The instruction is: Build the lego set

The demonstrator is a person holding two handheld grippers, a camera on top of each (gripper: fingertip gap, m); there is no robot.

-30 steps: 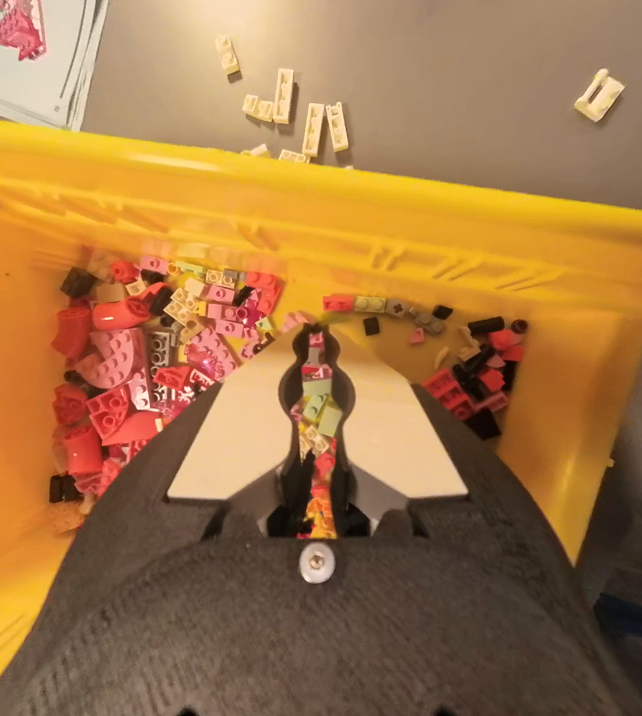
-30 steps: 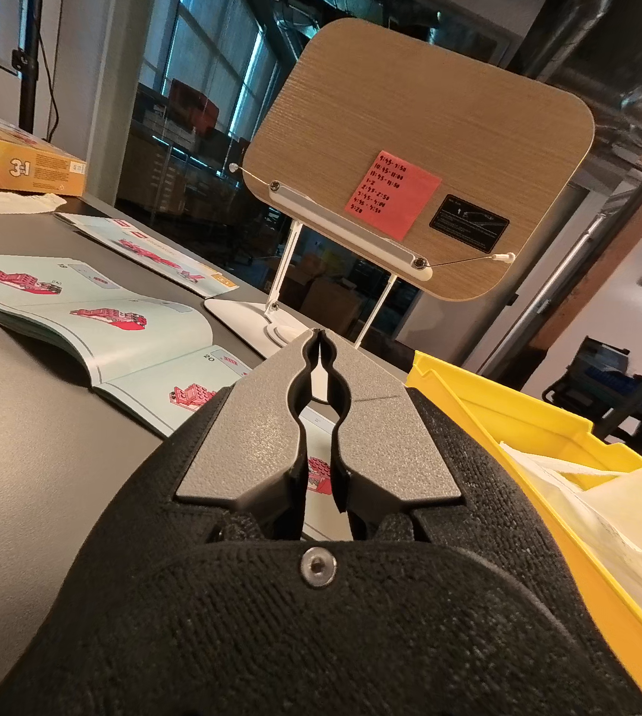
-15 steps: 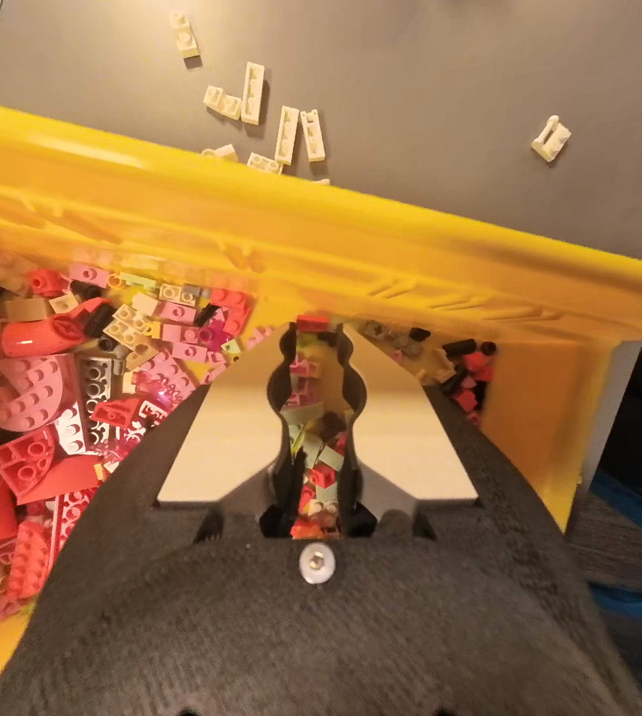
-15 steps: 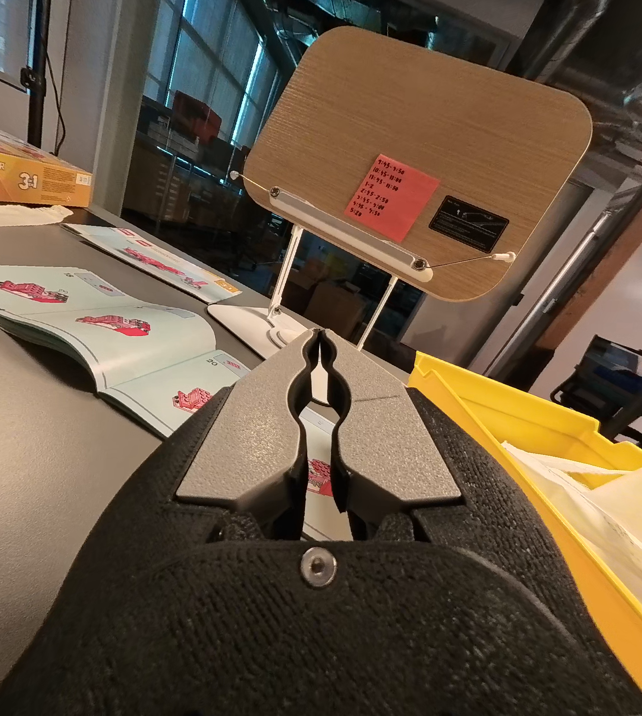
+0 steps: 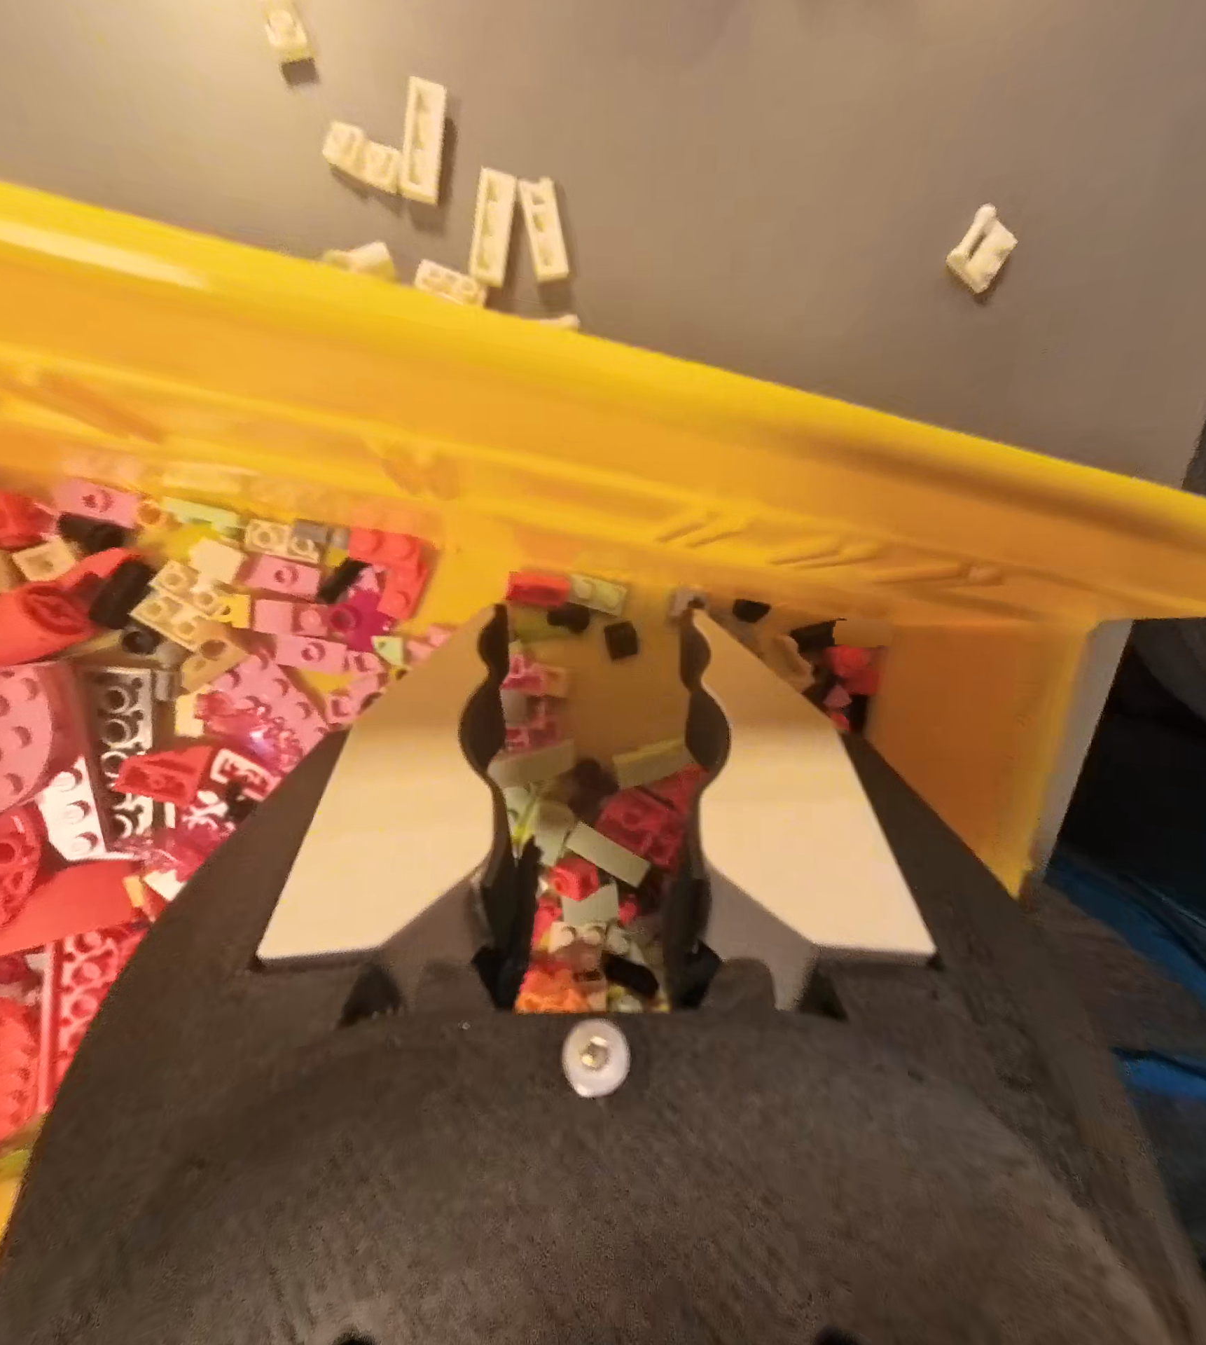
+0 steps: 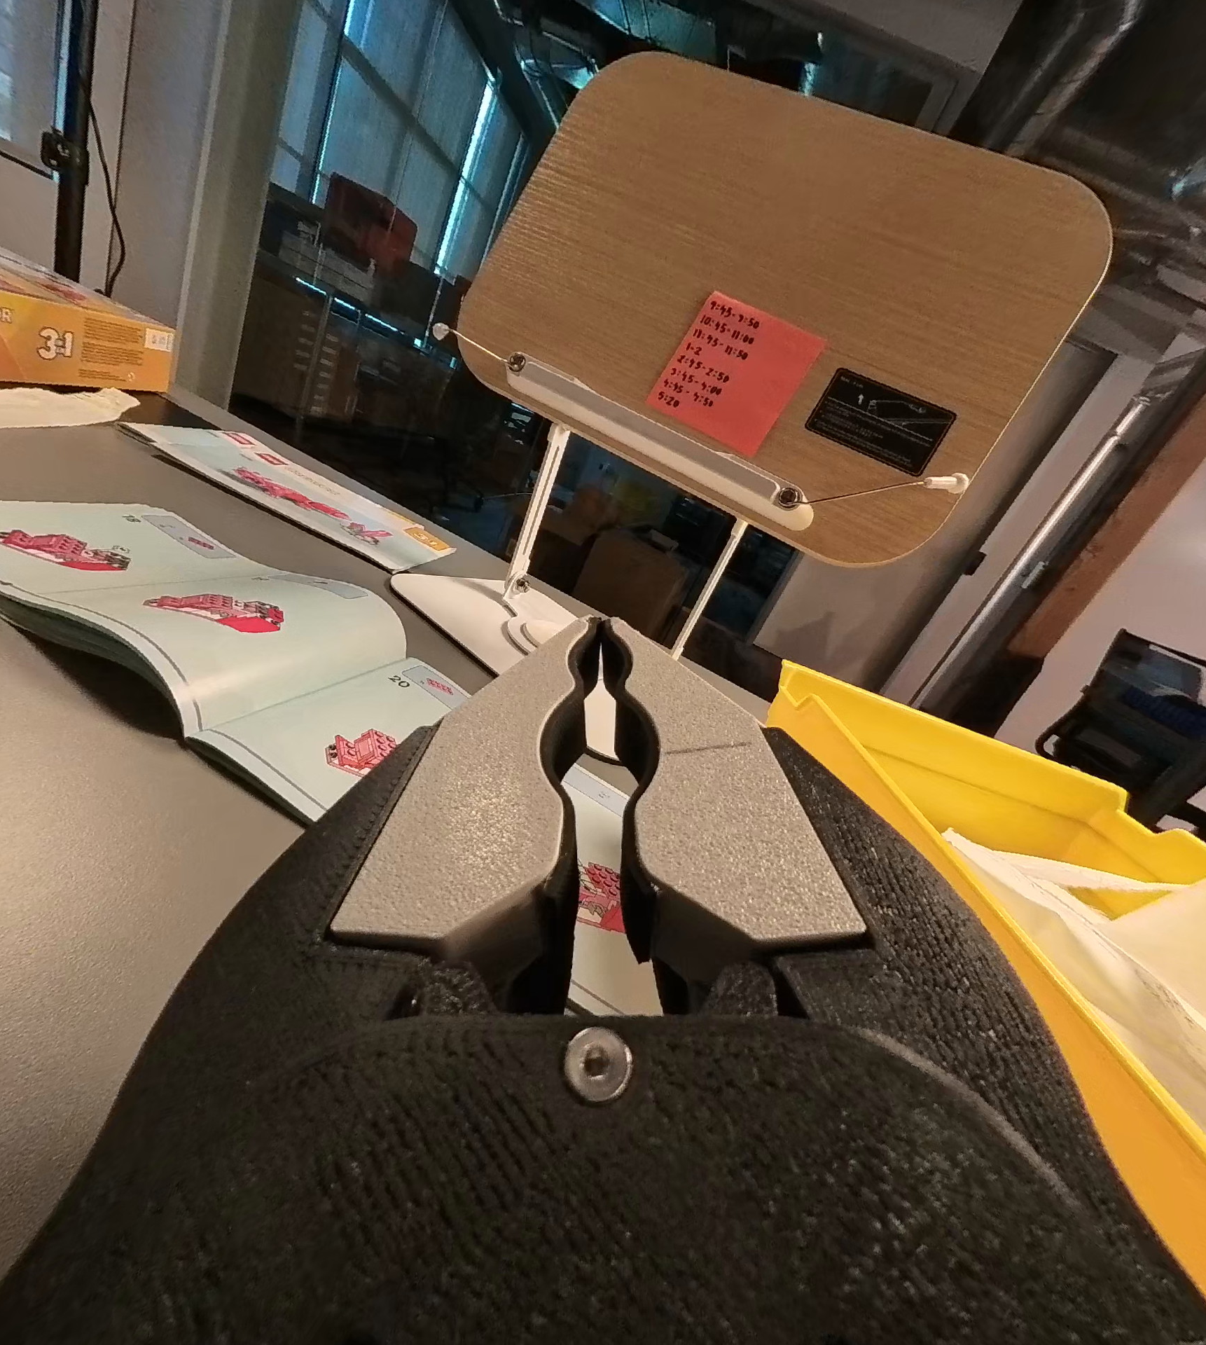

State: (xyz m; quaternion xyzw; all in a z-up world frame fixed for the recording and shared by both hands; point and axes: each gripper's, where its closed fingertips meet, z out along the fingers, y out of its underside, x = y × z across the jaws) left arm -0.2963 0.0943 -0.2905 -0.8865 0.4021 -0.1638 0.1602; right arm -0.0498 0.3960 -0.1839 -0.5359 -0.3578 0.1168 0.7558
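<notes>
Over the brick bin [image 5: 585, 437], left claw [image 5: 596, 619] now wider

Grey table [image 6: 62, 910] strewn with building-brick clutter

An open instruction booklet [image 6: 222, 655], a second booklet [image 6: 309, 495], an orange box [image 6: 54, 342], a wooden book stand [image 6: 789, 306] and a yellow bin [image 5: 585, 437] sit on it; cream bricks [image 5: 454, 182] lie loose just beyond the bin's rim.
</notes>
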